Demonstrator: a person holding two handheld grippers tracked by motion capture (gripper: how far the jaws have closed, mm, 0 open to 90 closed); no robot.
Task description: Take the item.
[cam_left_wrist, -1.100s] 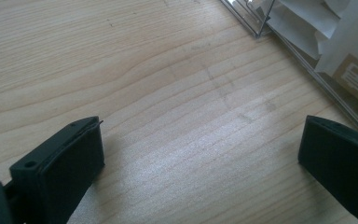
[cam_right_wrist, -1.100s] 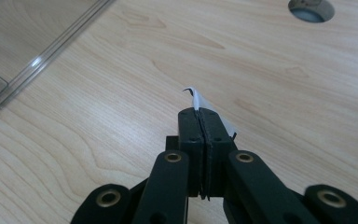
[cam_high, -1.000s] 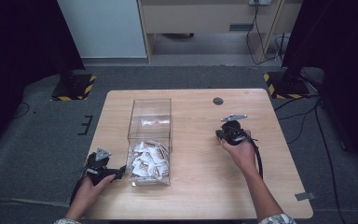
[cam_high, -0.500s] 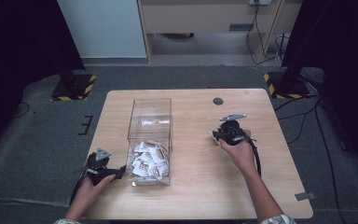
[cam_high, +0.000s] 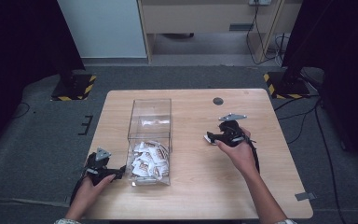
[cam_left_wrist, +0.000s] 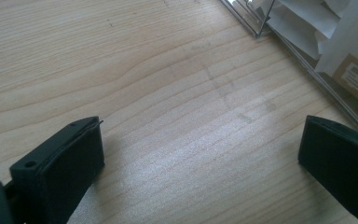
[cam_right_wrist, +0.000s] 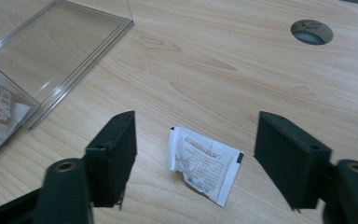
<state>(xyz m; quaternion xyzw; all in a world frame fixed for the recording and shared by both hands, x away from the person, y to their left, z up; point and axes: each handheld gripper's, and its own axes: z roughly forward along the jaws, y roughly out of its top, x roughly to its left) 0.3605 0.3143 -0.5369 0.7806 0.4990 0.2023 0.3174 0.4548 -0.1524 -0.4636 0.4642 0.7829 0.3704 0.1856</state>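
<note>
Wooden desk (cam_high: 191, 191) carries our right gripper (cam_right_wrist: 193, 154), jaws just opening, packet (cam_right_wrist: 204, 164) lying loose between; left gripper (cam_left_wrist: 200, 154) gapes empty by the box (cam_high: 150, 116), its packets cut off.

Handheld rig. The left gripper (cam_high: 121, 171) and right gripper (cam_high: 210, 138) are black two-jaw tools, each capped by a small grey three-cornered plate and each trailing a thin black cable back along the forearm. In the left gripper view (cam_left_wrist: 200, 154) the jaws are thick, squarish blocks with flat matte pads; one shows a small round hole near its upper edge. In the right gripper view (cam_right_wrist: 193, 158) each rectangular jaw carries a small hole on its top face and joins a rounded black hub with a brass-coloured insert. The forearms are bare; a pale patterned garment edge shows at the bottom of the high view.
</note>
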